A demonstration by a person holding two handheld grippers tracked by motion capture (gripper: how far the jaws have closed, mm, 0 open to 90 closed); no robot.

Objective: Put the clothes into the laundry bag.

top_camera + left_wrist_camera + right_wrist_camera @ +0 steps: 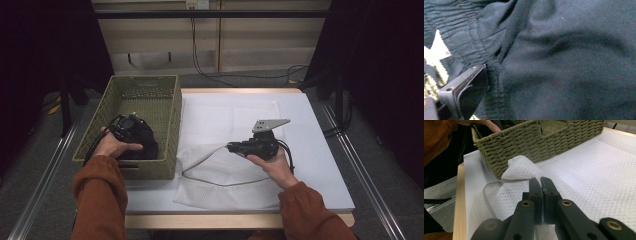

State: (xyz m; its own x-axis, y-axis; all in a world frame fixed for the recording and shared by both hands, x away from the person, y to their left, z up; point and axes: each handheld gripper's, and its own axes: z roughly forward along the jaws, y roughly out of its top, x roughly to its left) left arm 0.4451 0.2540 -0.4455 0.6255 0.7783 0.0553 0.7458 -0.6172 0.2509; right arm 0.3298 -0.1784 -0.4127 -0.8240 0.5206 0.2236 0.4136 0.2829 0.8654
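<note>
A dark garment (146,146) lies bunched in the woven basket (172,125). My left gripper (133,131) points down into it; up close the dark cloth (564,62) presses against one jaw finger (469,90) standing far to the side, and cloth covers the other. A white mesh laundry bag (230,115) is spread on the table. My right gripper (231,146) is shut on a raised fold of the bag's edge (524,167), the jaws of the right gripper (540,181) pressed together with mesh between them. A grey edge band (487,195) curves away from the fold.
The basket (536,142) stands at the table's left side, right against the mesh bag. A wooden table edge (457,202) runs along the near side. Dark curtains and cables are beyond the far end of the table.
</note>
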